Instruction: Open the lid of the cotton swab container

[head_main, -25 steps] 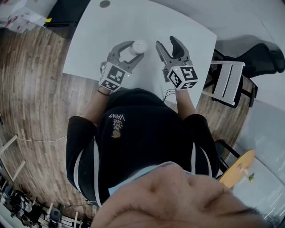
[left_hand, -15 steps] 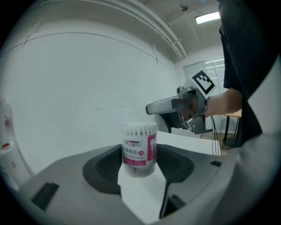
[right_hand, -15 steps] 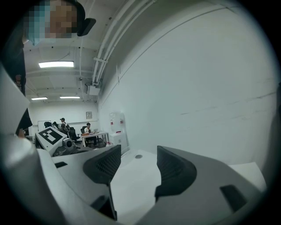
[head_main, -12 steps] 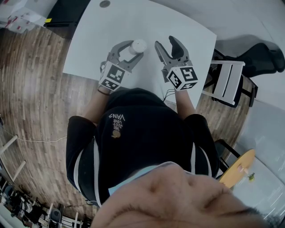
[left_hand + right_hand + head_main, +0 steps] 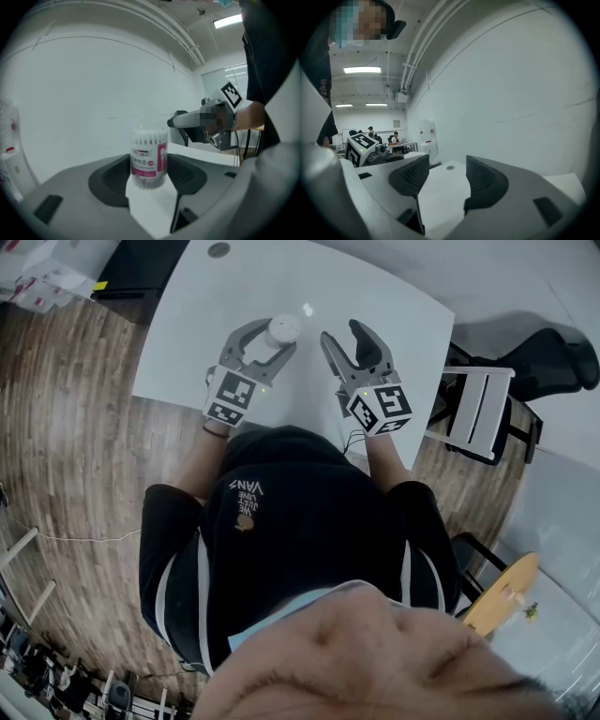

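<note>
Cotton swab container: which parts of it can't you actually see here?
Lid seam: left gripper view, clear plastic too faint on the cotton swab container.
Label print: same view, too small and blurred.
Base: head view, hidden under its own top and the left gripper.

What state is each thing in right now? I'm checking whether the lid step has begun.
Clear cylindrical cotton swab container with pink label: upright, gripped.
Its clear lid: seemingly still on.
Left grey tool: shut on the container.
Right grey tool: open, empty.
</note>
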`<state>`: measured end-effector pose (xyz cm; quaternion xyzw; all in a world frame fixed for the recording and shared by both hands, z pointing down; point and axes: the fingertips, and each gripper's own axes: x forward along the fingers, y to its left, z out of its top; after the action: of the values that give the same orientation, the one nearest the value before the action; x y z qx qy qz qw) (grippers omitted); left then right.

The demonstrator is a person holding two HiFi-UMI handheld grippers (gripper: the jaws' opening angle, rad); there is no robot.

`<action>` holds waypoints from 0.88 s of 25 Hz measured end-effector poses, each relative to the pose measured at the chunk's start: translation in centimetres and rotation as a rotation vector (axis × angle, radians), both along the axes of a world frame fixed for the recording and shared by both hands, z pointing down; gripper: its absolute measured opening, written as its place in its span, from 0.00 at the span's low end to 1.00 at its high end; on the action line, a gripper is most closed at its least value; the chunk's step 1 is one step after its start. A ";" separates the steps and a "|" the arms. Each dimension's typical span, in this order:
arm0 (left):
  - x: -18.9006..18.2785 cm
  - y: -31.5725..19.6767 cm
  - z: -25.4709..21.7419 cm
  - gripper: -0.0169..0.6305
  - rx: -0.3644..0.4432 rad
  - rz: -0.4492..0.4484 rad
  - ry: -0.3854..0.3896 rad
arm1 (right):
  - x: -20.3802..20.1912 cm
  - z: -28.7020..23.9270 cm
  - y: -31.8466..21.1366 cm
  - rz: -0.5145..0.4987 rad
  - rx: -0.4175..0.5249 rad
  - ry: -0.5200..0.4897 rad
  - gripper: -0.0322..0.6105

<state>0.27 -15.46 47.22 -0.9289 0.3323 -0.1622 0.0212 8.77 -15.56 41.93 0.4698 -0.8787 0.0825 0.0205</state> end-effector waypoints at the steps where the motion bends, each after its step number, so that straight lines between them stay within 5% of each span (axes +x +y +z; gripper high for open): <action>1: -0.1 -0.1 -0.2 0.41 0.001 -0.006 0.008 | 0.0 0.0 0.1 -0.002 0.003 0.004 0.44; 22: -1.7 -0.7 -2.9 0.41 0.018 -0.057 0.080 | -0.1 1.2 0.5 0.006 0.000 0.064 0.33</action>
<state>-1.40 -16.13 44.34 -0.9245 0.3607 -0.1226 0.0116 8.65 -15.11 43.12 0.4746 -0.8763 0.0674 0.0484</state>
